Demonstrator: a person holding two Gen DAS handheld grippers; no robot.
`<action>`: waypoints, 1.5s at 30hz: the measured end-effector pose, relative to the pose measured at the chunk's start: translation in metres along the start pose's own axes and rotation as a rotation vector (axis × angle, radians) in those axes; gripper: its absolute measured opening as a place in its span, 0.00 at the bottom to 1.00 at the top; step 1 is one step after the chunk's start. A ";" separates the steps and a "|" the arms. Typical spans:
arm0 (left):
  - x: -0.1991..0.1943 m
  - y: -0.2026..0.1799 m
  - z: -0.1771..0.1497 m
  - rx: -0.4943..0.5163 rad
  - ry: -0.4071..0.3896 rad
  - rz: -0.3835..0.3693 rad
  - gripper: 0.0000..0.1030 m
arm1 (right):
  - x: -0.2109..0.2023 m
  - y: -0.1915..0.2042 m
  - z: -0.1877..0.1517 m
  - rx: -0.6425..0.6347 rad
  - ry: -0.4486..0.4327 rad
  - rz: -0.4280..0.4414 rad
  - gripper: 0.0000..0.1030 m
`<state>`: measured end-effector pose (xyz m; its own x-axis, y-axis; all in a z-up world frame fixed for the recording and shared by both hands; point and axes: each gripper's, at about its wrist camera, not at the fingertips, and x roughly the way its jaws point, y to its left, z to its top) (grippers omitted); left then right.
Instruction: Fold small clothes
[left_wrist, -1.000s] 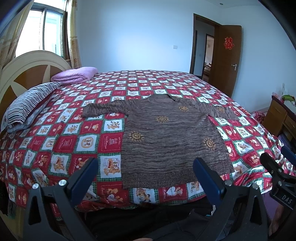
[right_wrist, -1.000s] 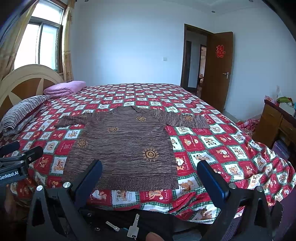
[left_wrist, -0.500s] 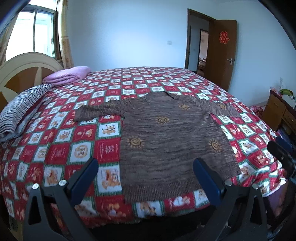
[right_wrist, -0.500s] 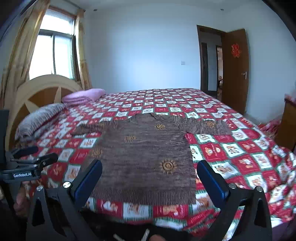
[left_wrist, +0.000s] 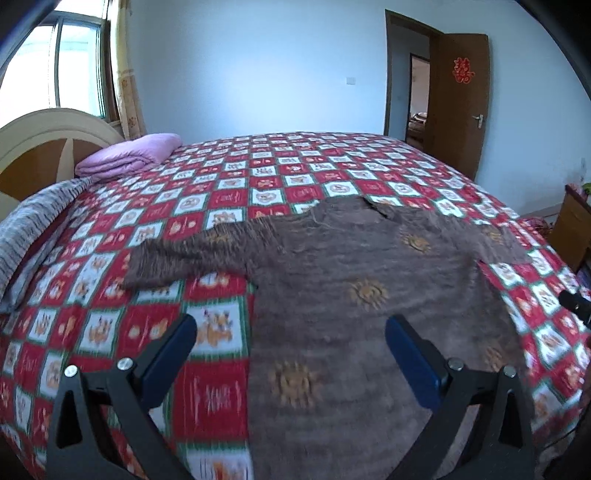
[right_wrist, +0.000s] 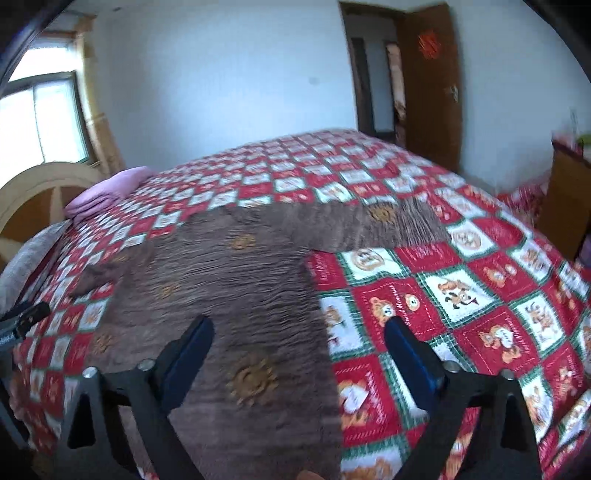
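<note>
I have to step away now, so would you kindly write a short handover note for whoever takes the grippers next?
Left gripper: open, empty, above the sweater's left edge.
Right gripper: open, empty, above its right edge.
The brown sweater lies flat on the checked bedspread, both sleeves spread out.
Done: laid out only, no fold made.
Left: fold in sleeves, then the body.

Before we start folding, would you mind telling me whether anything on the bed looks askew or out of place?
Nothing stands out. The brown sweater lies flat on the checked bedspread with both sleeves spread out, unfolded. Both the left gripper and right gripper are open above it, holding nothing.
</note>
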<state>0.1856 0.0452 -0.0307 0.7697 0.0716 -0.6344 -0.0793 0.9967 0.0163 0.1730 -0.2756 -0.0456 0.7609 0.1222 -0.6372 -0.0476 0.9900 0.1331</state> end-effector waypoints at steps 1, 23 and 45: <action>0.008 -0.001 0.004 0.005 -0.003 0.008 1.00 | 0.013 -0.010 0.006 0.017 0.019 -0.014 0.86; 0.187 0.005 0.045 -0.038 0.171 0.170 1.00 | 0.207 -0.227 0.112 0.330 0.176 -0.254 0.46; 0.212 0.028 0.037 -0.183 0.263 0.030 1.00 | 0.200 -0.158 0.168 0.110 0.120 -0.212 0.07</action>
<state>0.3699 0.0901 -0.1362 0.5774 0.0652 -0.8139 -0.2303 0.9693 -0.0858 0.4409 -0.4192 -0.0668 0.6636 -0.0731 -0.7445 0.1807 0.9814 0.0647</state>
